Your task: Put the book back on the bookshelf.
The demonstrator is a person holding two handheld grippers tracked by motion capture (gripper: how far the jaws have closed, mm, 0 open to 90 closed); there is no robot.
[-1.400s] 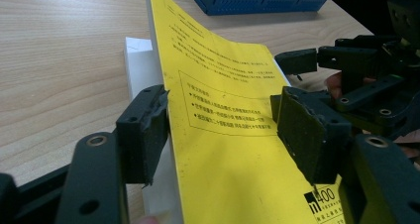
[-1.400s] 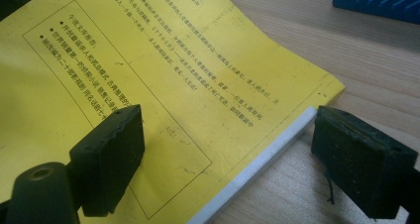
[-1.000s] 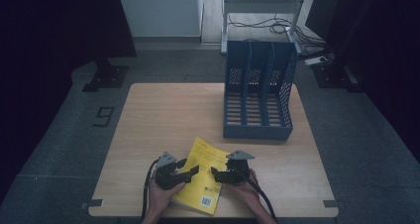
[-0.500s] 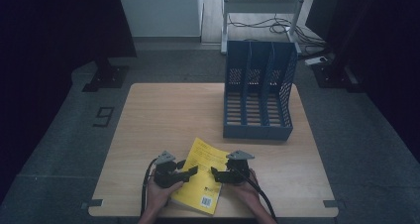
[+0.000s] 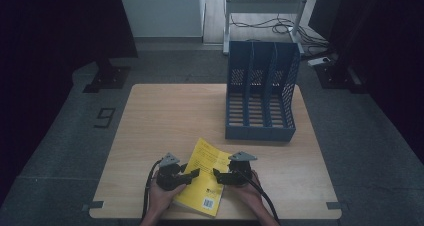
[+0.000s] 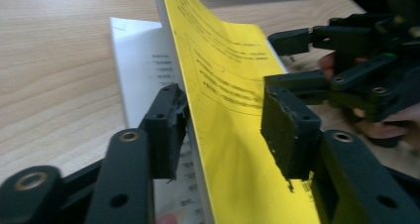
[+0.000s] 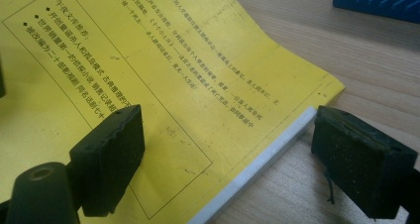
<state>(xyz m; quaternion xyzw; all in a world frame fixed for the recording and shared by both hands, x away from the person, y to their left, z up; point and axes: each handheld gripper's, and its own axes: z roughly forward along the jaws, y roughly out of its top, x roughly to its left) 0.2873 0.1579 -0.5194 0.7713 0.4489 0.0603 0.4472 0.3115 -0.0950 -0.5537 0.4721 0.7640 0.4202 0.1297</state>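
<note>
At the counter's (image 5: pixel 150 116) near edge lies the yellow book (image 5: pixel 206 178). The left tongs (image 6: pixel 223 130) stand open astride its lifted cover, a white page beneath; the right tongs (image 7: pixel 225 154) gape over the book's right edge. Best to close the left squarely on the cover before raising it, the right steadying the block. Farther back, right of centre, stands the blue file rack (image 5: pixel 261 98).

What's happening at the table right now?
A person works a yellow book at the near edge of the wooden table. The left gripper straddles its lifted yellow cover, jaws open, white pages underneath. The right gripper is open around the book's edge. A blue file rack stands behind.
</note>
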